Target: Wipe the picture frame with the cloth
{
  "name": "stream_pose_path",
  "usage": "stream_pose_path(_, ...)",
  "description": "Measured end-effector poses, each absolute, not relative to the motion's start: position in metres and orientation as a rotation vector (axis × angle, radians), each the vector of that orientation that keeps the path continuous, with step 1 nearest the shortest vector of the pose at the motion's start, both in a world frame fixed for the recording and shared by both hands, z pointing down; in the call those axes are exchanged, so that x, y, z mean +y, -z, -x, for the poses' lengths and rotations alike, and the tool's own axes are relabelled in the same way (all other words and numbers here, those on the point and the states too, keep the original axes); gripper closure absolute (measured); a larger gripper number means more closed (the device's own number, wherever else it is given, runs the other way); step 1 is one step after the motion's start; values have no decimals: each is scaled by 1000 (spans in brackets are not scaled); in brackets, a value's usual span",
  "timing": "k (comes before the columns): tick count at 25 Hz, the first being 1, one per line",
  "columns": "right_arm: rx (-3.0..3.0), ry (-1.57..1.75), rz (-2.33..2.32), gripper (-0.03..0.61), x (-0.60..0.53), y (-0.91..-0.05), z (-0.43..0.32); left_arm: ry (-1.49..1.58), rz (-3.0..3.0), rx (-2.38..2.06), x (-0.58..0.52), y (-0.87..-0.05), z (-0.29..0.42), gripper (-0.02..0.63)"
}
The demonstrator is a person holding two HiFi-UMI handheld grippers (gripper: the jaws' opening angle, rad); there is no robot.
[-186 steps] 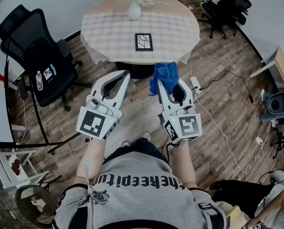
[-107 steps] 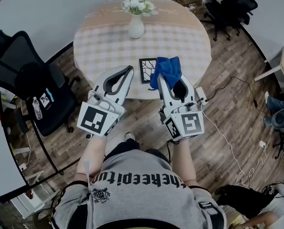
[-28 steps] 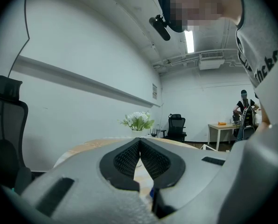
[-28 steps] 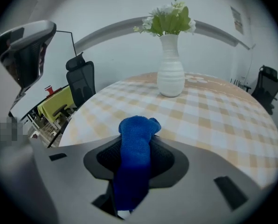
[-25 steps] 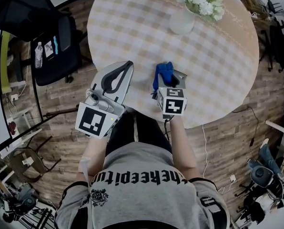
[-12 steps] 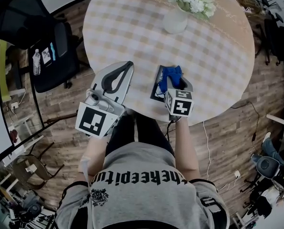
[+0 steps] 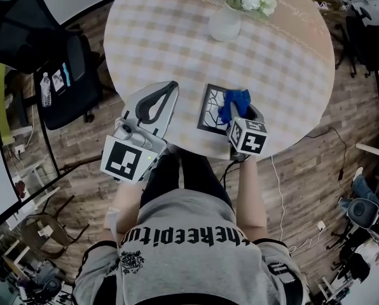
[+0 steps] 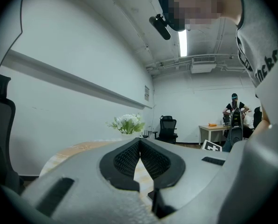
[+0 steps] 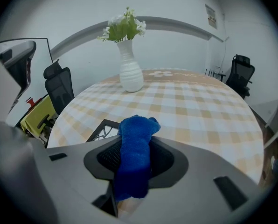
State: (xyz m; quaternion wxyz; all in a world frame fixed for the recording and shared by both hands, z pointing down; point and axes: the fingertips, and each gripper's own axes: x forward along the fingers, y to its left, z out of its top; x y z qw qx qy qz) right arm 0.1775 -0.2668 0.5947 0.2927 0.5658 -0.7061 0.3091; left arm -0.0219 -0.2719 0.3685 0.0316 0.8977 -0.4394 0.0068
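Clamping a blue cloth (image 9: 134,160) between the jaws of the right gripper (image 9: 135,141), with a bunched end poking out past the tips. Pointing across a round checked table (image 9: 204,111), just beside the corner of a dark picture frame (image 9: 100,128) lying flat at the left. Facing a white vase (image 9: 130,73) of flowers (image 9: 124,26) standing upright farther back, and a black office chair (image 9: 59,90) beyond the table's left edge.
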Motion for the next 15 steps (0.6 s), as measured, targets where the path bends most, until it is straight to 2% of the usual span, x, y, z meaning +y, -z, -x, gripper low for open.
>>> stream_pose_path(15,-1910,-857,-1507,434,-230,-596,-168,2,-2808,-1293,-259,-365,16,598)
